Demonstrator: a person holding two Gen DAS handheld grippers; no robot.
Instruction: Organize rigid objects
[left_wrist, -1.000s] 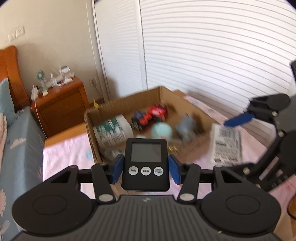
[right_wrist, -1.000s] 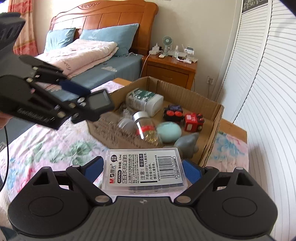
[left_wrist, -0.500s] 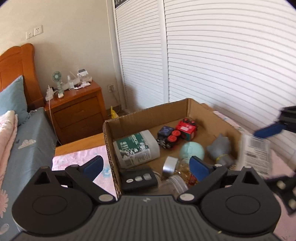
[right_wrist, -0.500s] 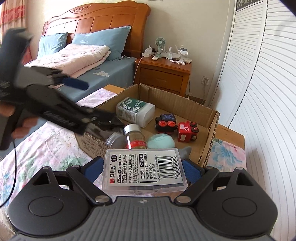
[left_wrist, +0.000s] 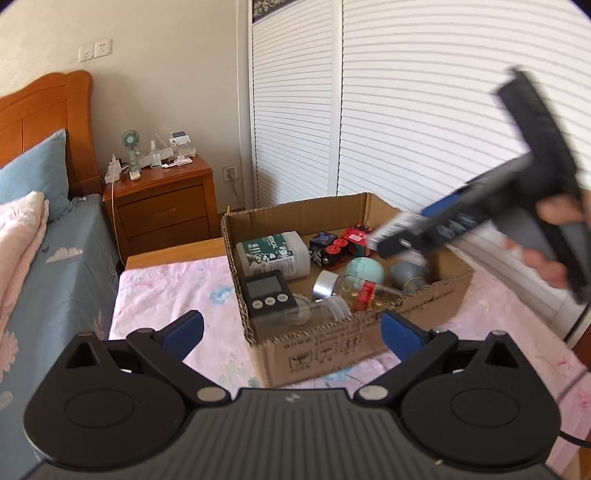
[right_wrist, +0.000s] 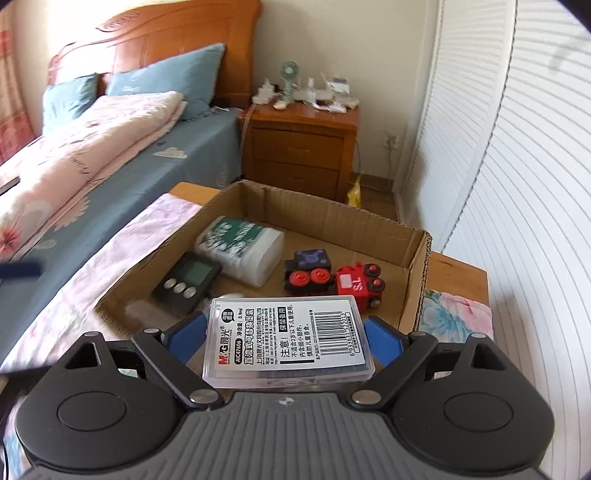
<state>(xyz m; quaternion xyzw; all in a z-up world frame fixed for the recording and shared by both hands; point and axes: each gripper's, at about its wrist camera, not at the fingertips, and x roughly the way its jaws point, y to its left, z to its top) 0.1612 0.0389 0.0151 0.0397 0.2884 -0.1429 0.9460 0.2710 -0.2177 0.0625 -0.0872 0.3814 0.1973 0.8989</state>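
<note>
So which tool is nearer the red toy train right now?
Right. The right tool, holding the clear plastic case, hangs just above the red toy train; the left tool sits outside the cardboard box.

In the left wrist view the right gripper (left_wrist: 402, 236) and the hand (left_wrist: 554, 236) holding it are smeared by motion and run off the right edge, and the gripper covers part of the red toy train (left_wrist: 356, 236) and the grey object (left_wrist: 406, 271) behind it. In the right wrist view the clear plastic case (right_wrist: 286, 339) hides the near part of the cardboard box (right_wrist: 417, 280) and whatever lies there. A blurred dark blue streak (right_wrist: 20, 269) at the left edge cannot be identified, and the small items on the nightstand (right_wrist: 303, 122) are too small to make out.
</note>
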